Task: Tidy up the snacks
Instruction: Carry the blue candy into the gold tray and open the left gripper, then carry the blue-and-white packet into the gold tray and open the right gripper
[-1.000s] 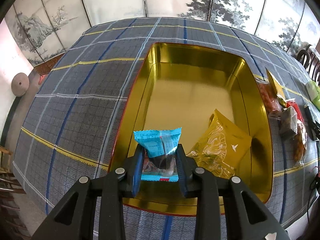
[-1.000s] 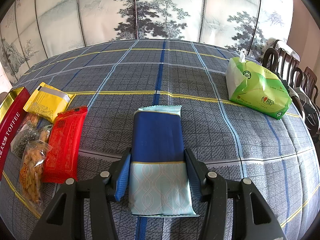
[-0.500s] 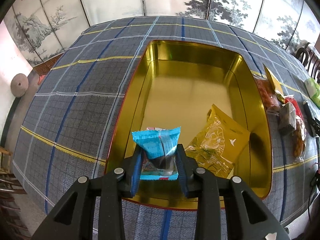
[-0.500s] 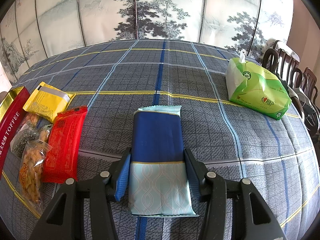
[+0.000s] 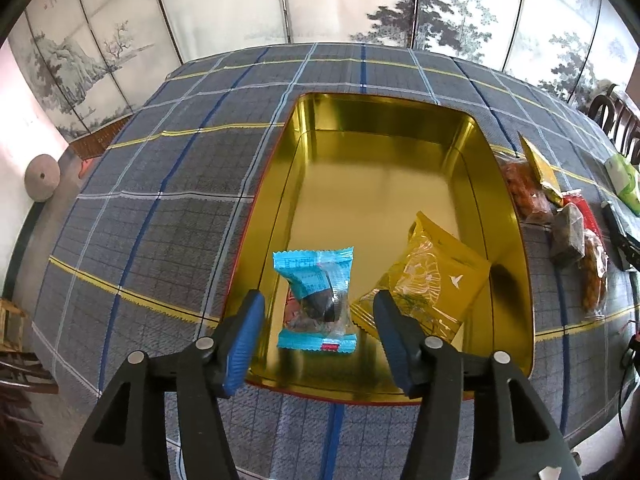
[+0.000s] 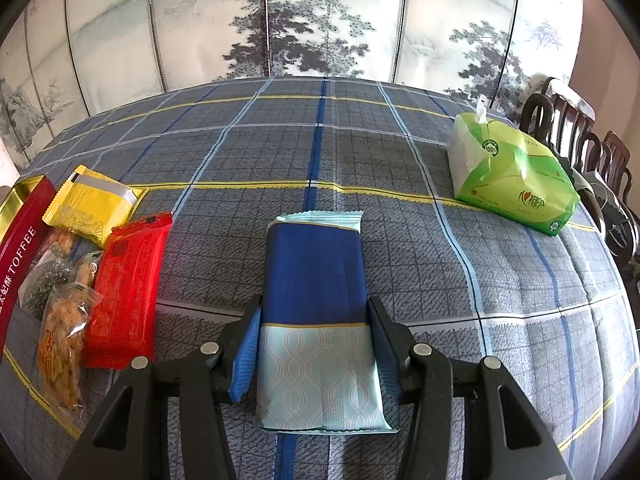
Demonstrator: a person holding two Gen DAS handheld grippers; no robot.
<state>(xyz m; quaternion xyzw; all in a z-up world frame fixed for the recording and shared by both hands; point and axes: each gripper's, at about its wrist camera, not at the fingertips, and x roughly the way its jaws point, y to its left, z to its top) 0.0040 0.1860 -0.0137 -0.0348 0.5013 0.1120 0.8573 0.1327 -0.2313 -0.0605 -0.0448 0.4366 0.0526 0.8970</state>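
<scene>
A small blue snack packet (image 5: 316, 300) lies inside the gold tin (image 5: 504, 184) at its near end. My left gripper (image 5: 318, 312) hangs over it with its jaws opening, its pads apart from the packet. A yellow bag (image 5: 432, 280) leans in the tin to the right of the packet. In the right wrist view, my right gripper (image 6: 314, 328) is shut on a long blue and pale wrapped pack (image 6: 316, 300), its pads pressed on both sides.
Red (image 6: 124, 284), yellow (image 6: 92, 204) and clear (image 6: 64, 340) snack packets lie between the tin's red wall (image 6: 20, 240) and the right gripper. A green tissue pack (image 6: 512, 176) sits at the far right. Dark chairs (image 6: 588, 160) stand beyond the plaid-covered table (image 6: 320, 152).
My left gripper has let go of the small blue packet, which now rests on the tin floor between the spread fingers. The right gripper and its pack have not moved.
</scene>
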